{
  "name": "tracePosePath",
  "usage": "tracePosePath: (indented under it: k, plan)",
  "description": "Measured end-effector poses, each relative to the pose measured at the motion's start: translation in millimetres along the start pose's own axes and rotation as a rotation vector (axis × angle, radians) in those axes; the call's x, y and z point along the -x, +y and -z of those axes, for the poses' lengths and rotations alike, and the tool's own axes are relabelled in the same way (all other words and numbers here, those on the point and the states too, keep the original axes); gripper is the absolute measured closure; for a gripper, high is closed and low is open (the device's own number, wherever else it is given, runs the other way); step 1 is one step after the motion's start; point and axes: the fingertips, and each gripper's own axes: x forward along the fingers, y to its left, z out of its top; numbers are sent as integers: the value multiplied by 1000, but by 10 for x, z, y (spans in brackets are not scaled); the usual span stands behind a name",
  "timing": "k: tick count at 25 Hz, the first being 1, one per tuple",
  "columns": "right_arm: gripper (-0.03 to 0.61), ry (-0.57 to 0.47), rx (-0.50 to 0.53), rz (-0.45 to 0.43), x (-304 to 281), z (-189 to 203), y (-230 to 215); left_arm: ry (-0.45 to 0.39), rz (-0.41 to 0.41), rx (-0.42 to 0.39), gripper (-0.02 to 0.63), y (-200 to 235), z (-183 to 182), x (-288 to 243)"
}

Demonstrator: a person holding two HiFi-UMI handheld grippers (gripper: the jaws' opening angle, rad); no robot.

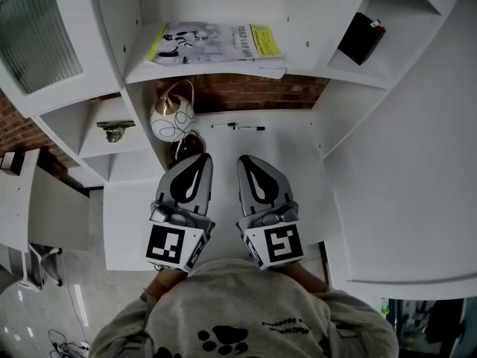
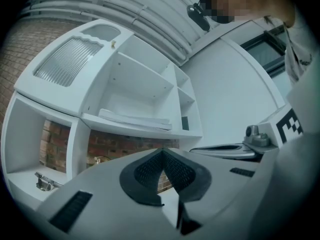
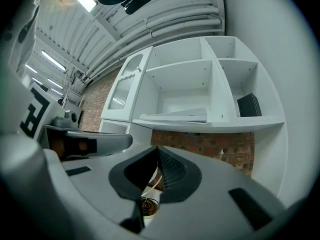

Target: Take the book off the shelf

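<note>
Grey-shelled left gripper (image 1: pixel 198 159) and right gripper (image 1: pixel 247 160) side by side above the bench (image 1: pixel 298 170), both clenched, empty. Just ahead, a black pen (image 1: pixel 238 127); farther ahead and higher, book (image 1: pixel 216 43) lying flat on the shelf (image 1: pixel 305 47), well apart from both.

The left gripper (image 1: pixel 200 159) and right gripper (image 1: pixel 246 161) have smooth pale-grey shells. Each has a black teardrop-shaped inset along the top and ribbed black pads (image 2: pixel 150 173) inside. A white cube (image 1: pixel 173 246) printed with black square markers caps each near end. The person wears a grey sweatshirt (image 1: pixel 246 300) bearing a black paw print (image 1: pixel 223 339).
</note>
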Motion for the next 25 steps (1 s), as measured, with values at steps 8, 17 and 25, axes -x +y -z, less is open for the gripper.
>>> tracePosePath:
  k: [8, 17, 25]
  plan:
    - [560, -4, 19, 19, -170, -110, -19, -5, 28, 58, 604, 167, -27, -102]
    - [560, -44, 39, 35, -48, -243, -167, -39, 25, 43, 604, 46, -176, -137]
    - [560, -124, 67, -8, -185, -504, -253, -82, -16, -24, 604, 66, -423, -202]
